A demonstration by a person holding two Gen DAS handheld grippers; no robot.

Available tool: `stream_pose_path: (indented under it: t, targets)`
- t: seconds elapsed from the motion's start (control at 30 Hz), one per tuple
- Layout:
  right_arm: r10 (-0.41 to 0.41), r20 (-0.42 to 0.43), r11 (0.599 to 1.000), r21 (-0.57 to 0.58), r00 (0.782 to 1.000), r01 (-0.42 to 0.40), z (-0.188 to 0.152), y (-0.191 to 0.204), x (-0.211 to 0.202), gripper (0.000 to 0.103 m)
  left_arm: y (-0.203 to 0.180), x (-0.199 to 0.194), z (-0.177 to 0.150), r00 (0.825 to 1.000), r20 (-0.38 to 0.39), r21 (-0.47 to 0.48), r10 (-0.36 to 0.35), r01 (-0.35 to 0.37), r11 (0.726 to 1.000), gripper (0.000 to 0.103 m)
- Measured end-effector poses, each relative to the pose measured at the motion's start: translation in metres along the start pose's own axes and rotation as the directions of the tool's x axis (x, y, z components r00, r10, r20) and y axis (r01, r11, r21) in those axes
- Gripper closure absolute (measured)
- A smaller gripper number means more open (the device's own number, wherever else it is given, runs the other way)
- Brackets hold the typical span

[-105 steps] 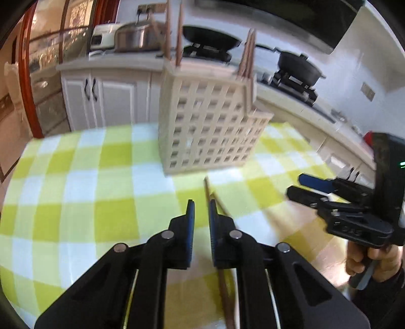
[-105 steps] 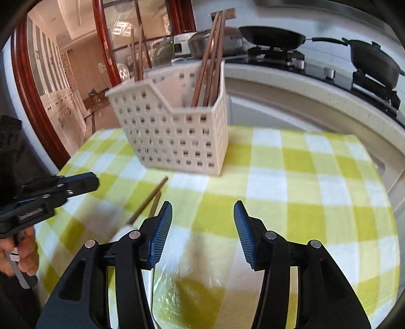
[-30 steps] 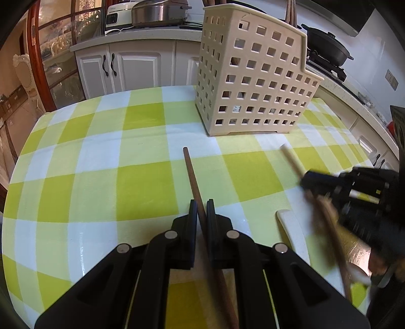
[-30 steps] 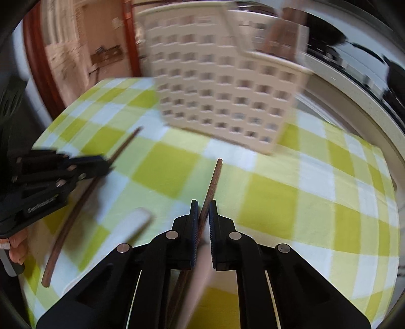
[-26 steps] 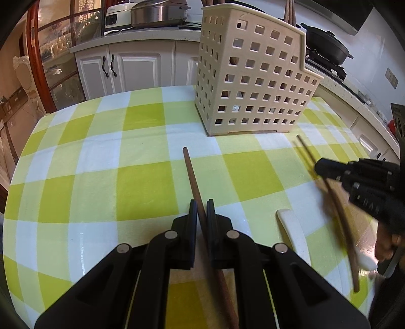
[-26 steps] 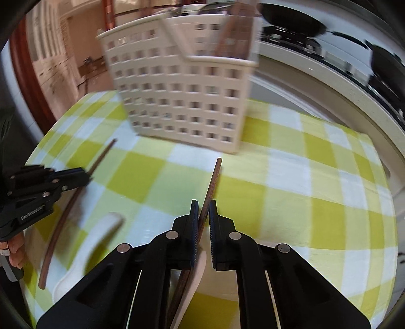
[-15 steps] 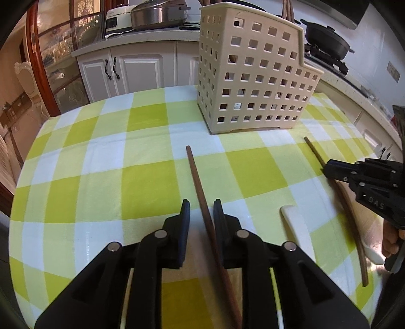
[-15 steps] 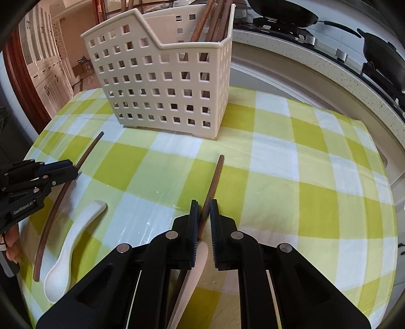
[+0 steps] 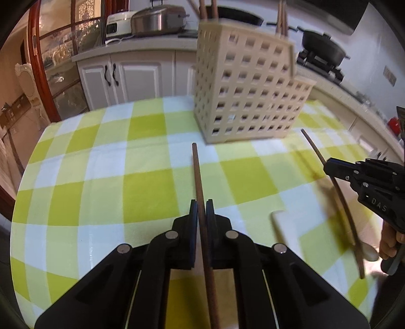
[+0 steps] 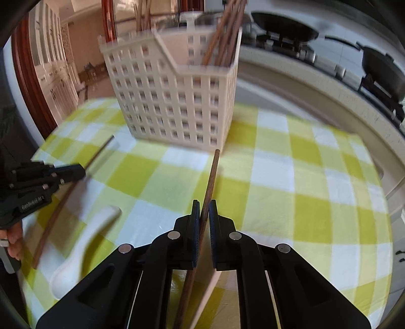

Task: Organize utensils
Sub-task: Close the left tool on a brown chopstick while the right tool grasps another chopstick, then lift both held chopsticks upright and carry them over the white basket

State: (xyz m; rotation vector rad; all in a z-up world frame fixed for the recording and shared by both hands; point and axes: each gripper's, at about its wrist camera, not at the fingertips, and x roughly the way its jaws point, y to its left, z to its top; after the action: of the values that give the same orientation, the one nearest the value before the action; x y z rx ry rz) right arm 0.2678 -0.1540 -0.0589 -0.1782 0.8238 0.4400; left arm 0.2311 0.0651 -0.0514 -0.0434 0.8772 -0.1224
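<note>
A cream slotted utensil basket [image 9: 248, 96] [image 10: 177, 101] stands on the yellow checked tablecloth [image 9: 101, 177] with several brown chopsticks [image 10: 222, 33] upright in it. My left gripper [image 9: 201, 210] is shut on a brown chopstick [image 9: 197, 172] whose tip points at the basket. The right wrist view shows this gripper [image 10: 76, 173] at the left with its chopstick [image 10: 63, 200]. My right gripper [image 10: 204, 210] is shut on another brown chopstick [image 10: 212, 174], also aimed at the basket. From the left wrist it appears at the right [image 9: 329, 164] with its chopstick [image 9: 339, 197]. A white spoon [image 10: 83, 243] [image 9: 281, 227] lies between them.
A white flat piece [image 10: 206, 291] shows under my right gripper. Behind the table runs a kitchen counter [image 9: 131, 48] with white cabinets, a steel pot [image 9: 157, 20] and a stove with black pans [image 10: 382, 68]. The round table edge [image 10: 389, 202] drops off at the right.
My left jaws parted around the chopstick half a second ago and now pinch it again. The right gripper has moved up and towards the basket with its chopstick.
</note>
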Motion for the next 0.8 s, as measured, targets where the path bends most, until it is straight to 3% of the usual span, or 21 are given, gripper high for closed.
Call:
stream_pose_path:
  t: [0.27, 0.5, 0.8]
  targets:
    - [0.041, 0.088, 0.998, 0.038, 0.995, -0.045, 0.009, 0.001, -0.036, 0.096, -0.009, -0.052, 0.004, 0.992, 0.122, -0.017, -0.013, 0.016, 1.0, 0.097]
    - [0.043, 0.16, 0.998, 0.028, 0.986, -0.048, 0.017, 0.008, -0.073, 0.097, -0.014, -0.105, 0.014, 0.975, 0.221, -0.023, -0.028, 0.034, 0.999, 0.097]
    - [0.037, 0.219, 0.999, 0.007, 0.975, -0.039, 0.021, 0.014, -0.111, 0.097, -0.022, -0.14, 0.017, 0.96, 0.279, -0.007, -0.033, 0.036, 0.999, 0.097]
